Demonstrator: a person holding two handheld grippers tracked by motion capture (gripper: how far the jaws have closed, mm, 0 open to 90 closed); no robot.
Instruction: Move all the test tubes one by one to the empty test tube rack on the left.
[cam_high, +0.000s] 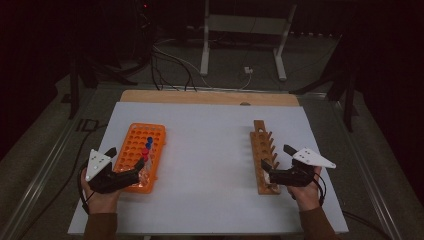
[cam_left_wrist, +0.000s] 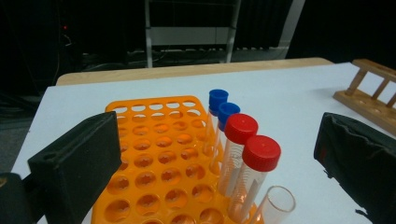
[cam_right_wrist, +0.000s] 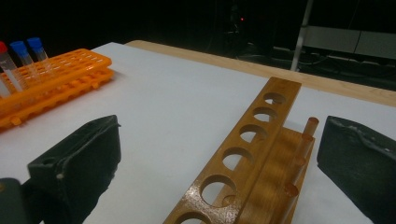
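While our left gripper (cam_high: 131, 172) hovers at the near end of the orange plastic tube rack (cam_left_wrist: 154, 154) with its jaws spread wide and nothing between them, we judge the step in hand to be the moving of tubes from the empty brown wooden rack (cam_right_wrist: 252, 154) into the orange one. Along the orange rack's right edge stand two blue-capped clear tubes (cam_left_wrist: 219, 109), then two red-capped clear tubes (cam_left_wrist: 250, 144), and nearest us an uncapped clear tube (cam_left_wrist: 275, 205), all upright or leaning only a little. To do this well, we would lift the left gripper straight up until it is clear of the caps before swinging away, since a sideways sweep could knock the open tube. Our right gripper (cam_high: 276, 172) sits at the near end of the wooden rack, jaws also parted and holding nothing, with the rack's top bar and its row of round holes running away between them. The white table (cam_high: 210, 150) carries both racks well apart. Much is hard to read: the uncapped tube's lower part is cut off at the bottom edge of the left gripper view, the high view is dim and small, so we cannot tell which holes the tubes occupy, and we cannot see whether the wooden rack's nearest holes hold anything.
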